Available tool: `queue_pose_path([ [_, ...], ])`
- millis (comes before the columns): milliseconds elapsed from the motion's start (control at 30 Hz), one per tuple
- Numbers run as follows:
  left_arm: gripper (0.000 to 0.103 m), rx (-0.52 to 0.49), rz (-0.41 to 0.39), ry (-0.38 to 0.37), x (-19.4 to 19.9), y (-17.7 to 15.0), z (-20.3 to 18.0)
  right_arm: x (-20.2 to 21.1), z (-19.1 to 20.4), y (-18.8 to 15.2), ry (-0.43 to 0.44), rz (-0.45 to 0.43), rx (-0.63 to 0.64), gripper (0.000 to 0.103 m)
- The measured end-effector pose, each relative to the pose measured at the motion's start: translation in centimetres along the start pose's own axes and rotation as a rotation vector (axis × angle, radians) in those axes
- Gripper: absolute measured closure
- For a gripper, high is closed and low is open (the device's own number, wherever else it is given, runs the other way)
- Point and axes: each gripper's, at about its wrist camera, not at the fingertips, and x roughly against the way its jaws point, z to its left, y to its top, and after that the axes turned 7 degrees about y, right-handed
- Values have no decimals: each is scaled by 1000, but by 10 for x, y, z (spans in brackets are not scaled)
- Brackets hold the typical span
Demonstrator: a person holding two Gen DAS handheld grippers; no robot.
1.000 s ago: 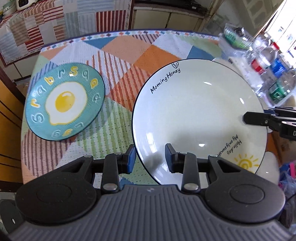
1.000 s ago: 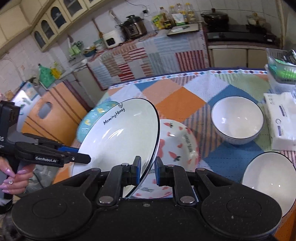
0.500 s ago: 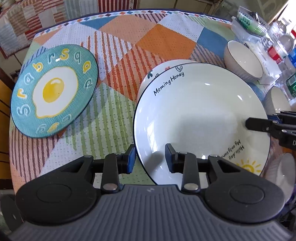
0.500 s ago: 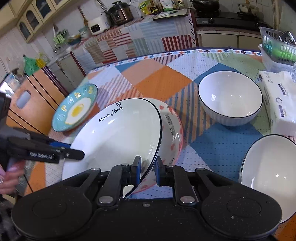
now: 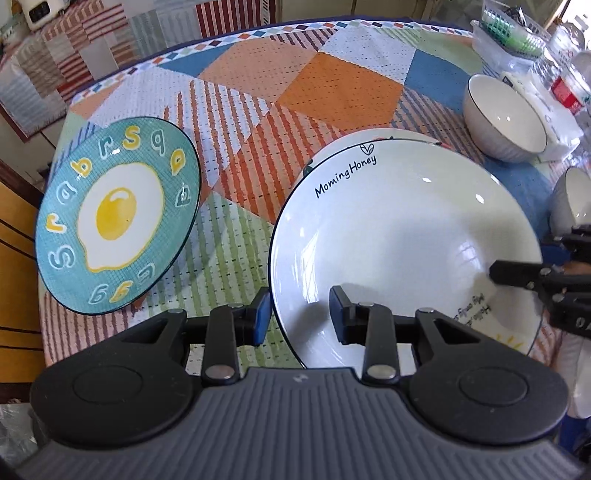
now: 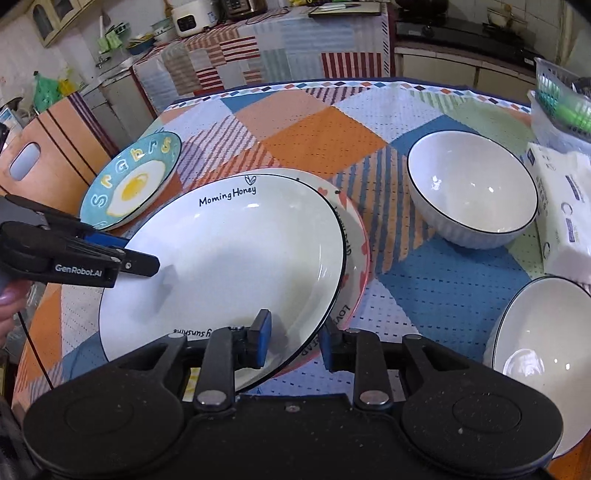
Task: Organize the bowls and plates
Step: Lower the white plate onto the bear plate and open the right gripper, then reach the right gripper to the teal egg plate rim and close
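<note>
Straddling both parted grippers' fingers (image 6: 293, 341) (image 5: 299, 314), white plate (image 6: 229, 258) rim.

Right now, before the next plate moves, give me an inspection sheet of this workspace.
Surface: round table under a patchwork tablecloth.
Job's things: Morning Honey plate lying on the heart-patterned plate; egg plate apart at the left; far white bowl and near white bowl at the right.
Clutter: tissue pack, plastic basket, bottles at the right edge.
Grippers: left tongs open, straddling the Morning Honey plate's rim; right tongs open, straddling the opposite rim.
Cables: thin black cord hanging by the left tongs.
Surroundings: cloth-covered counter, stove behind.
</note>
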Motion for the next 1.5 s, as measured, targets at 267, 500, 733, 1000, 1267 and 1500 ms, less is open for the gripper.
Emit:
queue_pose_path([
  [267,71,-7,13,14,-4,3,-6,-5,14,7,-39,74,52,56],
  [500,71,-16,8,19,-4,4,-12,-13,17,4,-129,111,74,52],
  [733,71,4,13,3,3,4,-5,-18,20,2,-173,80,91,51],
  [1000,71,59,-29,3,43,-8,19,-1,23,-4,-203,-32,123,52],
  [1267,71,57,-74,1,94,-32,34,53,50,-1,-114,-135,106,51],
  [1500,71,106,-117,-23,132,-57,51,87,77,-14,-46,-198,141,51],
])
